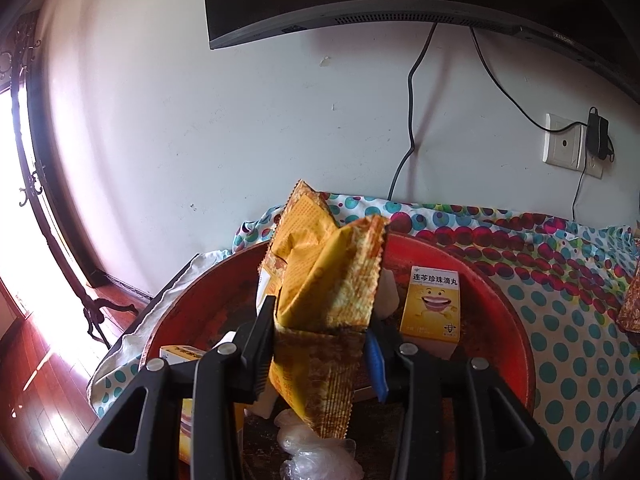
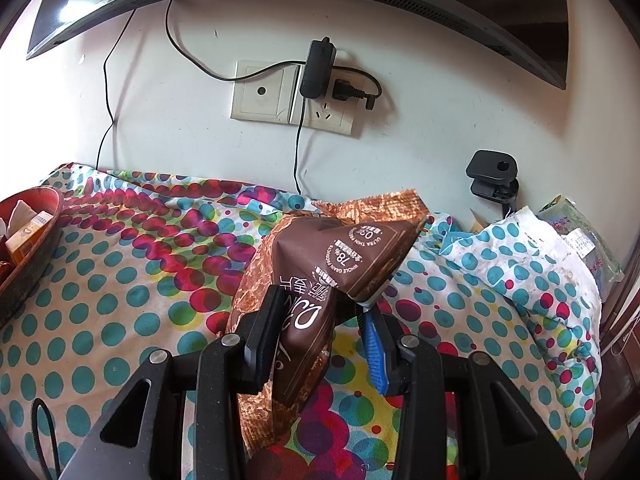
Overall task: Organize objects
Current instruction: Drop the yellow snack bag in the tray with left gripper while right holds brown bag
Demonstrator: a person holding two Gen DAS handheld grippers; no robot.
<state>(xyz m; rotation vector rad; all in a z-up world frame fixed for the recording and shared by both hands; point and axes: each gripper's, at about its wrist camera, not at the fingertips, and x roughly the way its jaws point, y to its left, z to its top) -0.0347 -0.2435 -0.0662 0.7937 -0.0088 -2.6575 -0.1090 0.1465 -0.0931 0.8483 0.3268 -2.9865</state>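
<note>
Yellow packet (image 1: 320, 280) sits between left hand-held gripper (image 1: 320, 344) jaws.

Each camera sits just behind its own tongs and looks forward and slightly down along them toward the white wall. The left view hangs close over the red bowl (image 1: 496, 300) at the desk's left end; the right view faces the wall socket (image 2: 264, 92) farther right. Both share the spotted cloth (image 2: 120, 280), the socket, the monitor's lower edge (image 1: 360, 16) and the bowl.
</note>
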